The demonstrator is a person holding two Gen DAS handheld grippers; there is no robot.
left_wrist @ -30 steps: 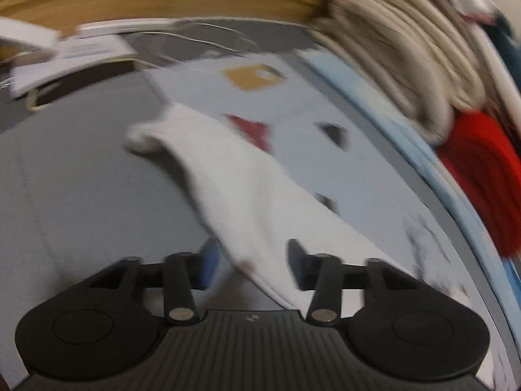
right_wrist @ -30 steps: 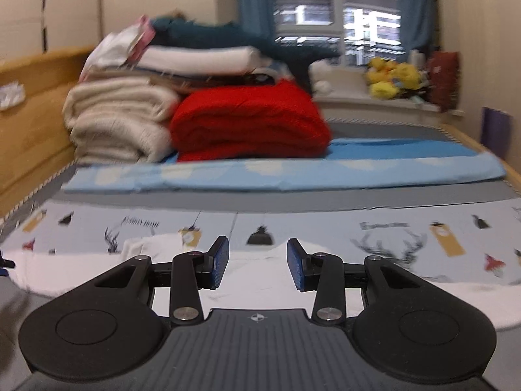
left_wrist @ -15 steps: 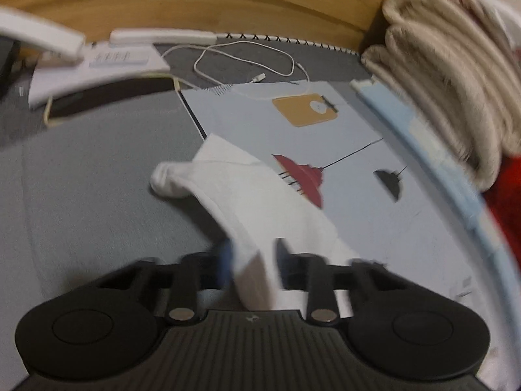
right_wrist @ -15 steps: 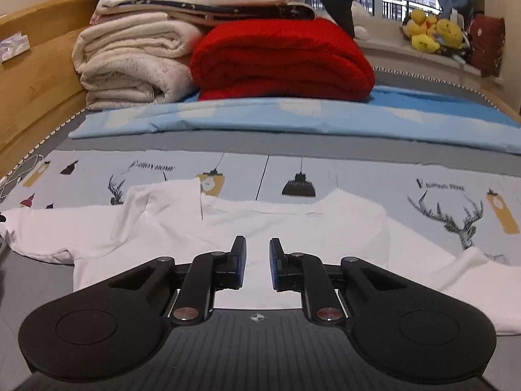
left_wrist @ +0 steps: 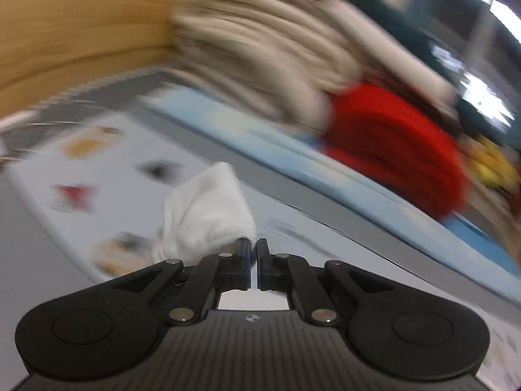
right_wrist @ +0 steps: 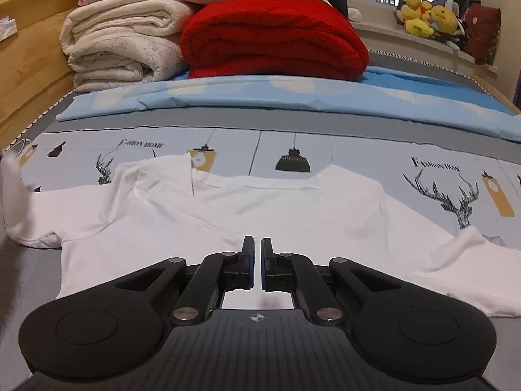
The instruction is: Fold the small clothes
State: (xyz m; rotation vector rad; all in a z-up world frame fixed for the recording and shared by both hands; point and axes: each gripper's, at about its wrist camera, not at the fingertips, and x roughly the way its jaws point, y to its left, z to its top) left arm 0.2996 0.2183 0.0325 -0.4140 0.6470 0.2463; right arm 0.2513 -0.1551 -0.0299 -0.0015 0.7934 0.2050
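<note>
**Both grippers closed at the white shirt on the bed**

A small white short-sleeved cotton shirt (right_wrist: 228, 215) lies spread flat on a pale grey-blue printed bed sheet (right_wrist: 358, 159) marked with deer, lamps and lettering. In the right wrist view its neckline is at the far side, and one sleeve reaches to each side.

The right gripper (right_wrist: 257, 247) sits low over the near part of the shirt. Its blue-padded fingers (right_wrist: 249, 260) have just been closing and now stand together with only a slit between them; white cloth lies directly under the tips, but whether any of it is pinched cannot be told.

The left gripper (left_wrist: 254, 249) appears in a heavily blurred view. Its fingers are pressed together, and a bunched end of the white shirt (left_wrist: 208, 215) rises from just at their tips, apparently clamped there, lifted off the sheet.

Beyond the shirt lies a folded light blue sheet (right_wrist: 293, 97); behind it, a folded red fleece blanket (right_wrist: 273, 39) beside a stack of cream blankets (right_wrist: 123, 49), against a wooden bed frame (right_wrist: 29, 65).
</note>
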